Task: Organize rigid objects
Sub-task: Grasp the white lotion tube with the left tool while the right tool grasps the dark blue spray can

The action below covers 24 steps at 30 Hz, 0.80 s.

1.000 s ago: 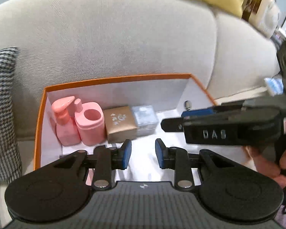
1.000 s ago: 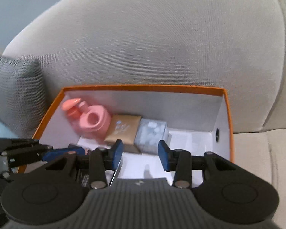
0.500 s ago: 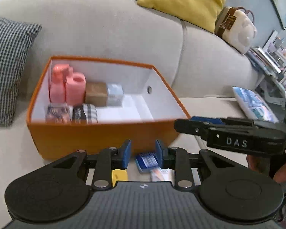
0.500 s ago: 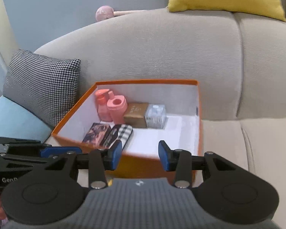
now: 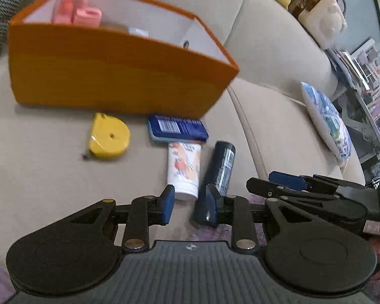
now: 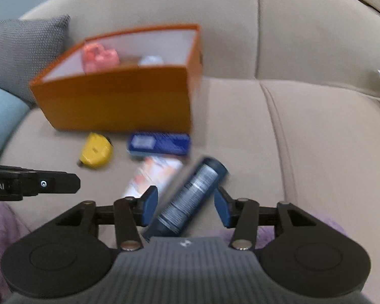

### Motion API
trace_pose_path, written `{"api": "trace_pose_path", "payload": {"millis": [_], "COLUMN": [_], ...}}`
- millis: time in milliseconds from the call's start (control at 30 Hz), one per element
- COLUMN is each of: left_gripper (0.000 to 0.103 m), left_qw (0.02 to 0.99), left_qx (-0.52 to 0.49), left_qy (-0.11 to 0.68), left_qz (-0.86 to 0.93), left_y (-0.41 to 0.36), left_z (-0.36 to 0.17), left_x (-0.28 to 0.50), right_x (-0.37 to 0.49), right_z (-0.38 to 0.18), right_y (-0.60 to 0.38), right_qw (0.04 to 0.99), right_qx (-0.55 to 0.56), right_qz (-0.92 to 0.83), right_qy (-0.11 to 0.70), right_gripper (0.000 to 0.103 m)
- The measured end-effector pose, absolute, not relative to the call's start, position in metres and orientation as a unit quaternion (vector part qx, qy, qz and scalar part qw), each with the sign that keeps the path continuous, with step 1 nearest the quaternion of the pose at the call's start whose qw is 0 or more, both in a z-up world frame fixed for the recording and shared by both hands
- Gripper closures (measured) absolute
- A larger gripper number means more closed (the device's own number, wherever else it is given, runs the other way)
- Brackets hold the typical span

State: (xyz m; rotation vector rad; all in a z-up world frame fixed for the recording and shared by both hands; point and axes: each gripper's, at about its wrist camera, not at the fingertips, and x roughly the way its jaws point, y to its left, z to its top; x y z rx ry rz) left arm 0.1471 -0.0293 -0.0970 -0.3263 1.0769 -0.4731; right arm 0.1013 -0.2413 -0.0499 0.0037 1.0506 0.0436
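An orange box (image 5: 114, 81) (image 6: 119, 101) stands on the beige sofa seat with pink bottles (image 5: 76, 15) and small boxes inside. In front of it lie a yellow tape measure (image 5: 109, 139) (image 6: 95, 152), a flat blue box (image 5: 177, 128) (image 6: 159, 143), a white printed tube (image 5: 183, 169) (image 6: 154, 174) and a dark blue bottle (image 5: 221, 167) (image 6: 192, 195). My left gripper (image 5: 190, 202) (image 6: 50, 183) hovers near the tube's end, open by a narrow gap, holding nothing. My right gripper (image 6: 185, 204) (image 5: 273, 185) is opening; the dark bottle shows in the gap between its fingers, untouched.
A houndstooth cushion (image 6: 25, 58) and a light blue cushion (image 6: 0, 119) sit left of the box. A patterned pillow (image 5: 326, 124) lies on the seat at the right, and a white and brown bag (image 5: 321, 12) rests on the sofa back. Purple fabric (image 6: 2, 228) covers the seat's front edge.
Both grippers pulled back from over the box toward the seat's front and tilted down. The loose items in front of the box came into view. The right jaws widened.
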Motion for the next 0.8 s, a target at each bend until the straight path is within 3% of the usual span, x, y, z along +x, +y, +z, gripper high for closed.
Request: {"api": "trace_pose_path", "payload": {"millis": [100, 333, 800], "left_gripper": [0.069, 0.052, 0.05], "left_qw": [0.815, 0.809, 0.818], "left_qx": [-0.165, -0.154, -0.11], "left_qy": [0.508, 0.516, 0.527], "left_qz": [-0.224, -0.235, -0.203], "left_y": [-0.038, -0.057, -0.069], "left_z": [-0.105, -0.119, -0.132], "left_x": [0.147, 0.146, 0.174], "right_x": [0.092, 0.081, 0.104], "right_z": [-0.057, -0.064, -0.076], "right_y": [-0.251, -0.279, -0.273], "right_qw": [0.862, 0.864, 0.855], "right_qx": [0.003, 0.072, 0.087], "right_qz": [0.007, 0.006, 0.003], "right_qy": [0.506, 0.499, 0.511], "right_gripper": [0.052, 0.056, 0.054]}}
